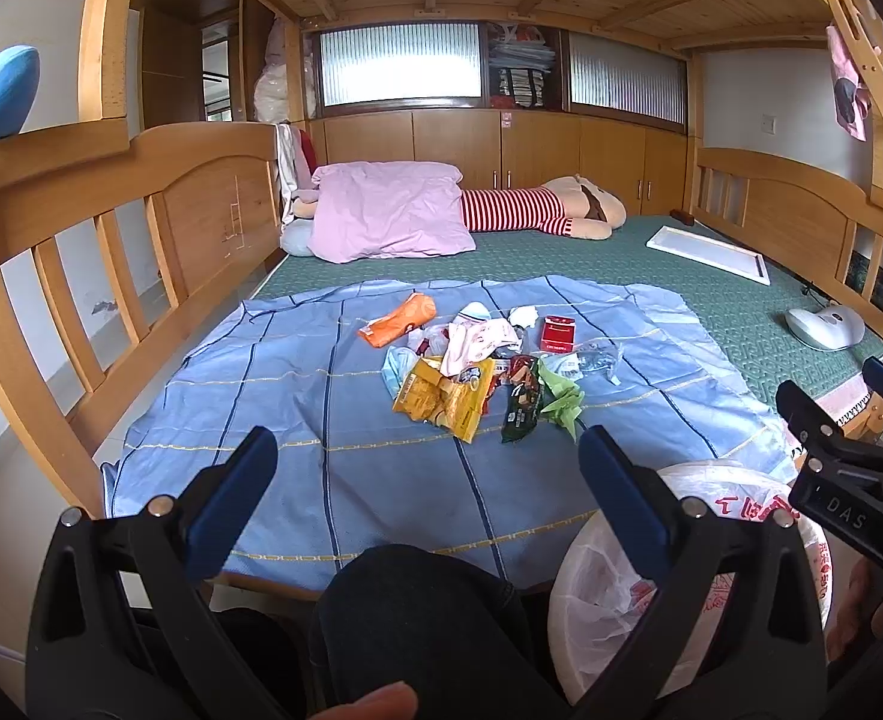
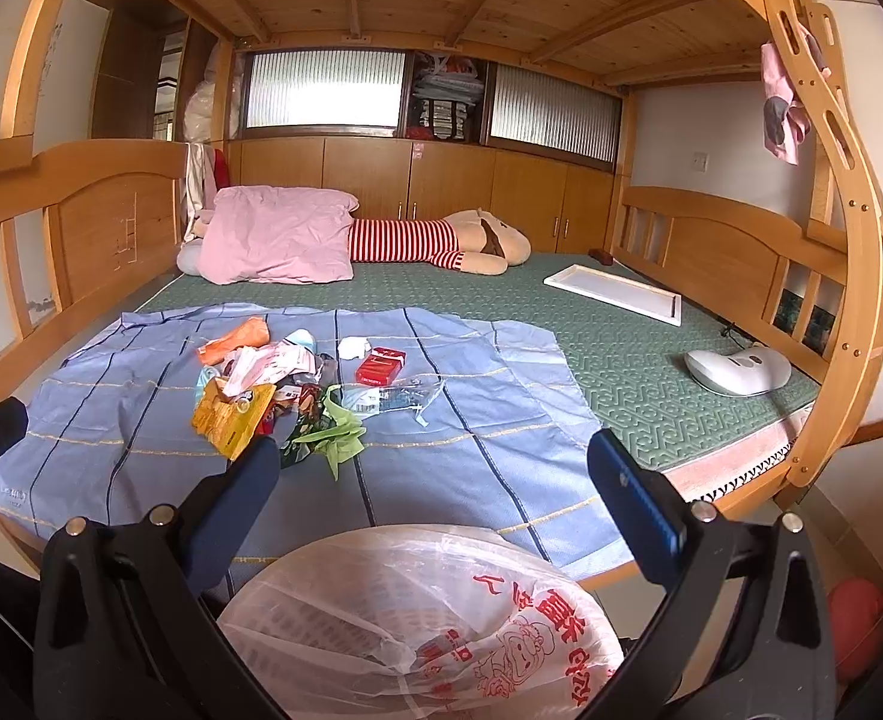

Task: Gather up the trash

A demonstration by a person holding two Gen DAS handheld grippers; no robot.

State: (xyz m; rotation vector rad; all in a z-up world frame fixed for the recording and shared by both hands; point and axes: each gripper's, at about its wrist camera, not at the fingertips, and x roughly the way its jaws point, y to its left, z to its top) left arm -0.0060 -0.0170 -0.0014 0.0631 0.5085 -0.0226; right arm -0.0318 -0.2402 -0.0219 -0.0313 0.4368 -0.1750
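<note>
trash run barely begun, both tongs empty

all the litter [image 1: 471, 372] sits heaped mid blue sheet [image 1: 321, 420], well beyond the bag-lined bin [image 2: 417, 618] at the sheet's near edge; the bin looks empty. left gripper [image 1: 426, 468] and right gripper [image 2: 435, 480] gape wide, touching nothing.

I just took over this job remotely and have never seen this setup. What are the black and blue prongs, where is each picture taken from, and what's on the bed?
There is no robot: a person holds a two-finger tool in each hand, each with a camera looking along its fingers. One picture is from the left tool, the other from the right tool. Both are open and hold nothing. On the blue sheet lies a trash pile: wrappers, tissue, a red box. A bin lined with a plastic bag stands at the bed's near edge.
</note>
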